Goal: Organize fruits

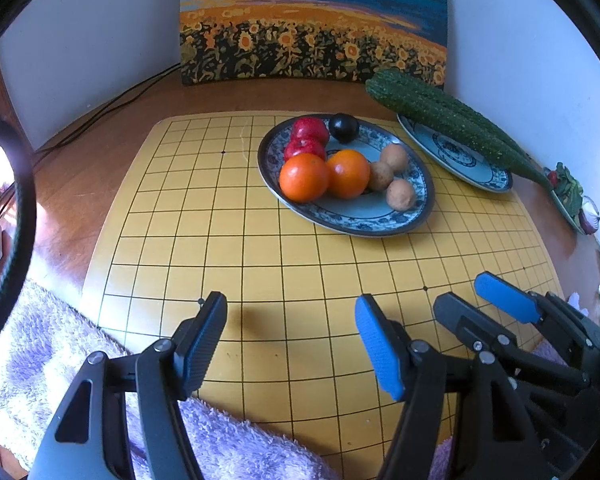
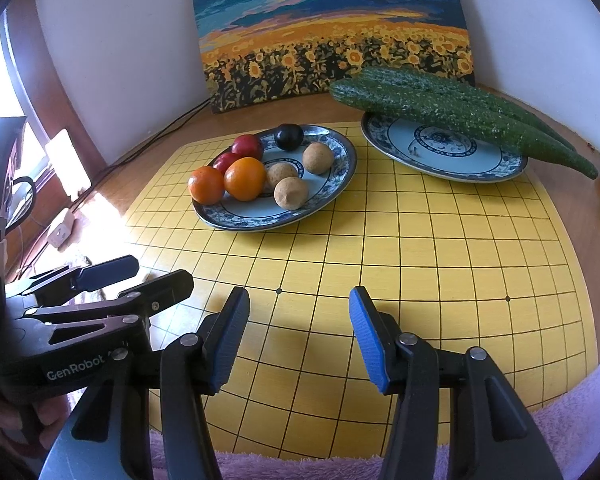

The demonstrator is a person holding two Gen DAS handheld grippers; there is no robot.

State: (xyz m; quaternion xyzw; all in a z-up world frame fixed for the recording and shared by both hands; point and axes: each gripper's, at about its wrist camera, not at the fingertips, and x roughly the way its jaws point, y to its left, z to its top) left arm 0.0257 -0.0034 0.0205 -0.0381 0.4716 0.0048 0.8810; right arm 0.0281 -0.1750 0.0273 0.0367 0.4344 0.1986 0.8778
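Both tools, the left tool (image 1: 290, 340) and the right tool (image 2: 298, 338), hang low in the frame with fingers spread and nothing between them, probably held back from the fruit for a clear view. Two oranges (image 1: 324, 176), red fruit (image 1: 308, 138), a dark plum (image 1: 343, 128) and three brown fruits (image 1: 394, 176) sit grouped by kind on one plate (image 1: 364, 220) at upper centre; cucumbers (image 2: 460, 116) lie across another (image 2: 440, 164). Both rest on a yellow grid board (image 1: 240, 248) on the wooden bench, a sunflower painting (image 2: 332, 40) against the white wall.

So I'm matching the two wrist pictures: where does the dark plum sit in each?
Left wrist: the dark plum sits at the far rim of the fruit plate, upper centre-right.
Right wrist: the plum is at the plate's far rim, upper centre.
Shared landmark: the sunflower painting behind it.
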